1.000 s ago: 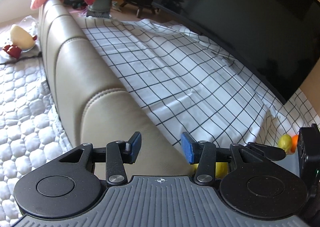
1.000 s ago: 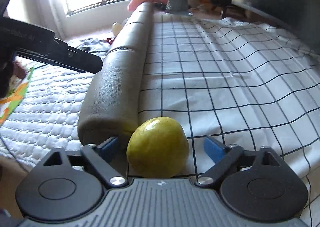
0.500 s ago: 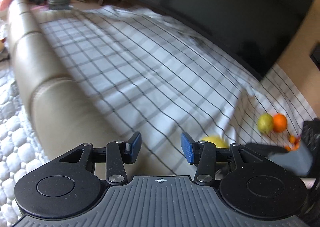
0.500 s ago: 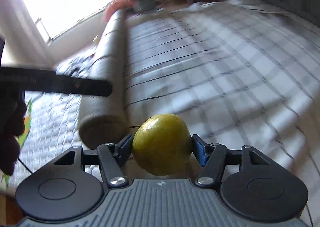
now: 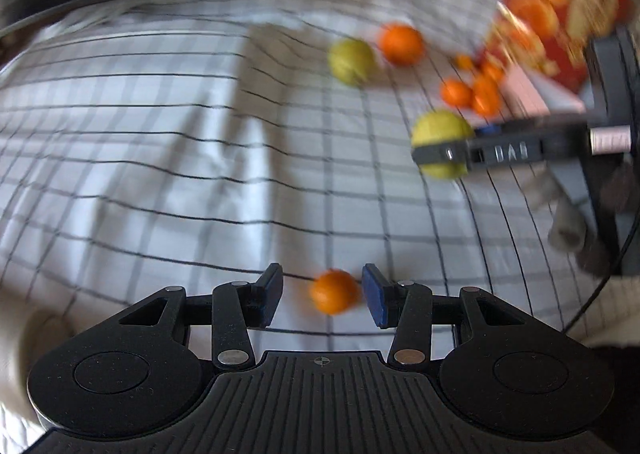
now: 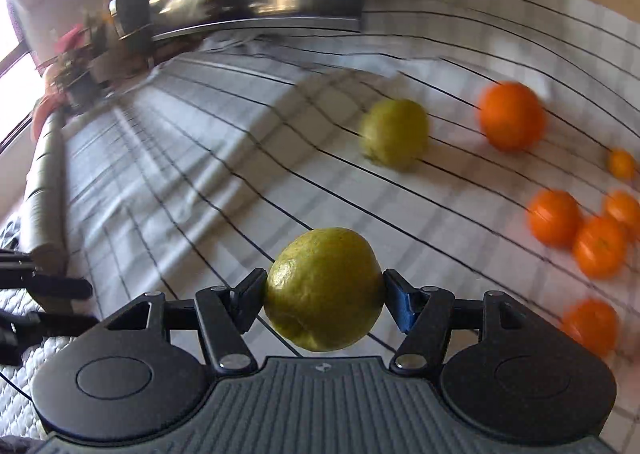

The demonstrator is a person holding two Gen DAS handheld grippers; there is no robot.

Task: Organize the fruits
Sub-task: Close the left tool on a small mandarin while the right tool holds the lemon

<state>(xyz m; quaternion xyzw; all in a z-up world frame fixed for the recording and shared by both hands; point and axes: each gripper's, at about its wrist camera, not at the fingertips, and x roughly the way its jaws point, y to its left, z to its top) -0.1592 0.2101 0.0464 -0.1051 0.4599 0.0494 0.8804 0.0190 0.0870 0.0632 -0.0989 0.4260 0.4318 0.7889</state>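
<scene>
My right tool [image 6: 324,290] is clamping a round yellow-green lemon [image 6: 323,288] between both pads, lifted off the white black-gridded cloth [image 6: 224,182]. My left tool [image 5: 322,294] is hanging half-open and holding nothing, with a small orange tangerine [image 5: 334,291] lying on the cloth between its fingers. 1 more lemon [image 6: 394,134] is sitting beside a big round orange [image 6: 510,116].
</scene>
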